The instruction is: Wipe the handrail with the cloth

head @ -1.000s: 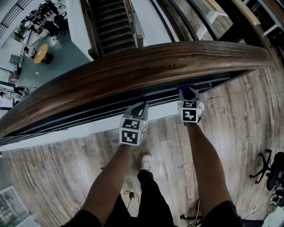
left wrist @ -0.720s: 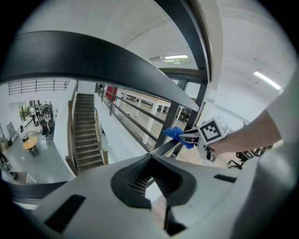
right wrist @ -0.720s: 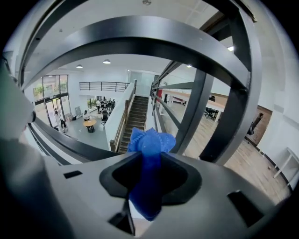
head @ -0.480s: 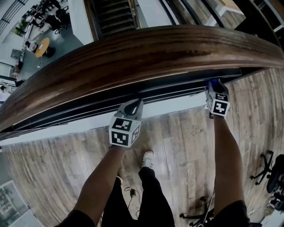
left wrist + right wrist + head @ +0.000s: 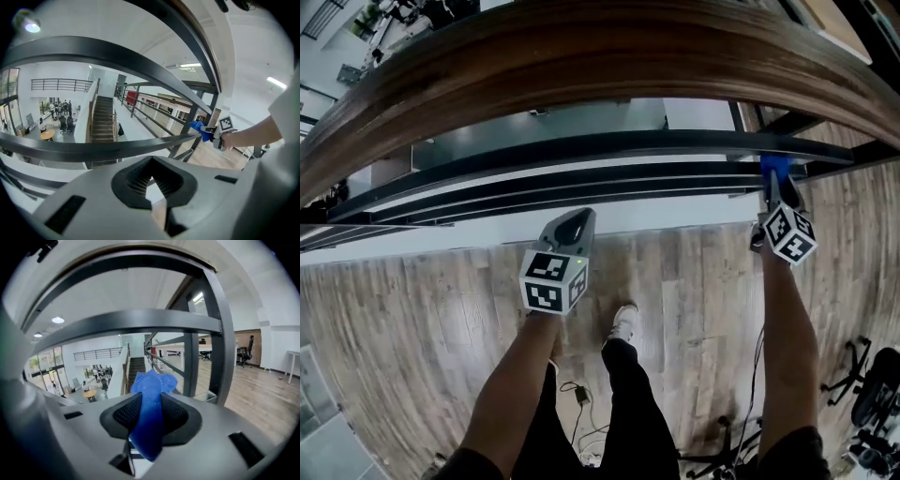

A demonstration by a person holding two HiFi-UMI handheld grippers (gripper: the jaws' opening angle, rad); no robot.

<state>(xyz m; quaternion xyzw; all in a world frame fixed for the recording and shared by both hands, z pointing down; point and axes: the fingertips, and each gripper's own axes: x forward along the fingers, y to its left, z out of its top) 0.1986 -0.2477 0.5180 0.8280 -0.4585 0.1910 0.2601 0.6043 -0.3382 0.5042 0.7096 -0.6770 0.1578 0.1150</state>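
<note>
The brown wooden handrail [image 5: 600,47] arcs across the top of the head view, with dark metal rails [image 5: 581,150] under it. My right gripper [image 5: 773,183] is shut on a blue cloth [image 5: 774,167] and is held up against the dark rails at the right, below the wooden rail. In the right gripper view the cloth [image 5: 151,399] sticks out between the shut jaws, in front of a metal post [image 5: 220,348]. My left gripper [image 5: 577,218] hangs lower at the centre, shut and holding nothing, short of the rails. The left gripper view shows my right gripper [image 5: 213,133] and the cloth [image 5: 197,127].
Wood-plank floor [image 5: 412,319] lies under me, with my legs and a white shoe [image 5: 624,323]. An office chair [image 5: 867,394] stands at the lower right. Beyond the railing is a drop to a lower floor with stairs [image 5: 101,122] and people at desks.
My right gripper has moved right and up to the dark rails with the cloth. The left gripper has stayed near the centre. The handrail now sits higher in the head view.
</note>
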